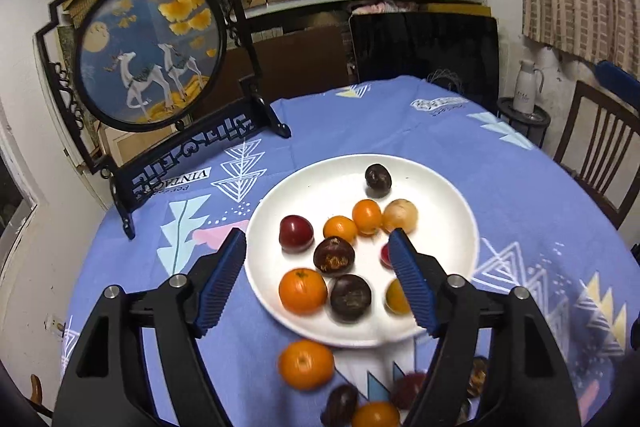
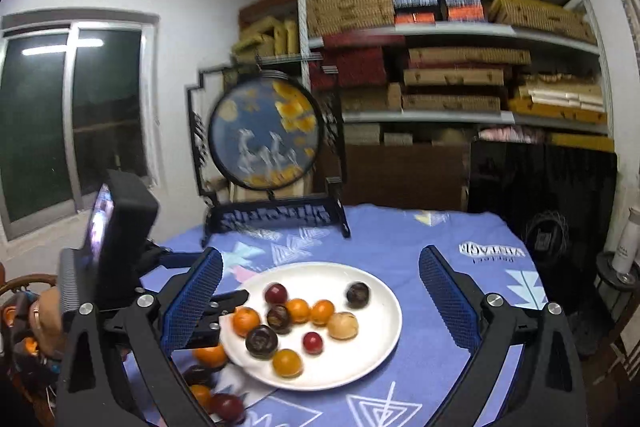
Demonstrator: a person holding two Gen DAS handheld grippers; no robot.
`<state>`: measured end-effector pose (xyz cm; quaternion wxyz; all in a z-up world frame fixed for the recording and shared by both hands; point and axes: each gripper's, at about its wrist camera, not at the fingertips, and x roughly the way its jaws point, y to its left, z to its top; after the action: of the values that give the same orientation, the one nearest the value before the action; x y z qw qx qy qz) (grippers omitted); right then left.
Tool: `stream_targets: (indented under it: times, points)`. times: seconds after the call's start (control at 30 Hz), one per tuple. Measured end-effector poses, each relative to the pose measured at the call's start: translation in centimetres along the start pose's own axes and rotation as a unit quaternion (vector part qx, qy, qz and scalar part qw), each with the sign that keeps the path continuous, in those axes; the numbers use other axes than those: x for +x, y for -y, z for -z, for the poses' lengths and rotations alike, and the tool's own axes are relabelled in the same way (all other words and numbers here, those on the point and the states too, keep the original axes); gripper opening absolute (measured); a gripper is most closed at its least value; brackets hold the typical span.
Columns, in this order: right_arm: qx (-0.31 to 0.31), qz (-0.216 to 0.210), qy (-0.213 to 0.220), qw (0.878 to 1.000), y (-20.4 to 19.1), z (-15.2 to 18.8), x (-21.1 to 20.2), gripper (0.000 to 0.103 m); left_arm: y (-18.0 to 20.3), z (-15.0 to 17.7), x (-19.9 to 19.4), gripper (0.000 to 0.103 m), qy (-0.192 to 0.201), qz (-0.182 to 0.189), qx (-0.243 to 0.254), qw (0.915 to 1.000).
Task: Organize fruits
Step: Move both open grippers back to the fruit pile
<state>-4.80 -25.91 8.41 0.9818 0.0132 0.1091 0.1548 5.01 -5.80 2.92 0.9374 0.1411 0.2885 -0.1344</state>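
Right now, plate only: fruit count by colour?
On the white plate:
orange fruits: 4
dark brown fruits: 3
red fruits: 2
tan fruit: 1
Total: 10

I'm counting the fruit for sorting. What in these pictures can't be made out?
- Left wrist view: a red fruit and a yellow fruit on the plate are half hidden behind the left hand-held gripper finger.
- Both views: the fruit on the tablecloth is blurred, cut off by the bottom edge or by gripper frames.
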Motion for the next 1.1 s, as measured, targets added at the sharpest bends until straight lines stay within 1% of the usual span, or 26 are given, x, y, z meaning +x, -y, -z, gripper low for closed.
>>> stream_targets:
  times: [0.1, 0.13, 0.2, 0.3, 0.4, 0.47, 0.5, 0.53, 0.67, 0.7, 0.77, 0.8, 0.87, 0.9, 0.97, 1.03, 1.07, 1.1]
  points:
    - [0.017, -0.020, 0.016, 1.000, -0.4, 0.2, -2.9, 0.099, 0.1, 0.9, -2.4, 0.075, 0.014, -0.001, -0.002, 0.9999]
    - [0.024, -0.027, 0.010, 0.999, -0.3, 0.4, -3.6, 0.099, 0.1, 1.2, -3.3, 0.075, 0.019, -0.002, -0.002, 0.9998]
    - [0.040, -0.044, -0.017, 0.998, -0.3, 0.6, -4.1, 0.099, 0.1, 1.8, -4.5, 0.075, 0.024, -0.002, -0.003, 0.9997]
    - [0.054, -0.044, -0.026, 0.997, -0.8, 1.4, -4.8, 0.099, -0.1, 2.8, -6.3, 0.077, 0.031, -0.006, -0.002, 0.9995]
    - [0.067, -0.043, -0.070, 0.994, -1.4, 2.7, -4.5, 0.099, -0.8, 4.0, -7.7, 0.080, 0.038, -0.010, -0.008, 0.9992]
    - [0.076, -0.054, -0.117, 0.989, -1.8, 4.3, -3.9, 0.099, -1.2, 5.0, -8.3, 0.083, 0.038, -0.011, -0.013, 0.9991]
    - [0.074, -0.052, -0.131, 0.987, -2.0, 4.8, -3.8, 0.099, -1.5, 5.7, -8.5, 0.084, 0.037, -0.012, -0.015, 0.9991]
    - [0.063, -0.040, -0.156, 0.985, -2.4, 5.8, -3.3, 0.099, -1.8, 6.6, -8.7, 0.084, 0.032, -0.012, -0.017, 0.9993]
    - [0.012, -0.016, -0.220, 0.975, -3.5, 9.3, -1.9, 0.099, -2.1, 9.9, -8.2, 0.084, 0.005, -0.002, -0.011, 0.9999]
    - [0.005, -0.017, -0.231, 0.973, -3.6, 10.0, -1.6, 0.099, -2.1, 10.5, -8.1, 0.084, 0.000, 0.002, -0.013, 0.9999]
    - [-0.012, -0.015, -0.257, 0.966, -3.8, 11.3, -0.8, 0.098, -2.3, 11.9, -7.4, 0.084, -0.025, 0.028, -0.020, 0.9991]
    - [-0.027, -0.013, -0.276, 0.961, -4.0, 12.0, -0.1, 0.097, -2.2, 12.7, -6.9, 0.084, -0.041, 0.044, -0.024, 0.9979]
    - [-0.049, -0.017, -0.302, 0.952, -4.3, 12.9, 0.9, 0.090, -1.7, 13.6, -6.5, 0.084, -0.062, 0.070, -0.023, 0.9953]
    - [-0.068, -0.016, -0.319, 0.945, -4.5, 13.5, 1.7, 0.088, -1.2, 13.9, -6.3, 0.084, -0.068, 0.083, -0.019, 0.9941]
    - [-0.094, -0.020, -0.342, 0.935, -4.8, 14.3, 2.6, 0.079, 0.3, 14.5, -6.4, 0.084, -0.075, 0.111, 0.000, 0.9910]
    - [-0.113, -0.028, -0.364, 0.924, -4.9, 15.0, 3.7, 0.073, 1.7, 14.8, -6.5, 0.084, -0.077, 0.126, 0.018, 0.9889]
    - [-0.120, -0.033, -0.372, 0.920, -5.0, 15.2, 4.2, 0.068, 2.3, 14.9, -6.6, 0.084, -0.077, 0.132, 0.026, 0.9879]
    - [-0.125, -0.040, -0.378, 0.917, -5.0, 15.5, 4.7, 0.066, 2.9, 15.0, -6.6, 0.084, -0.077, 0.140, 0.034, 0.9865]
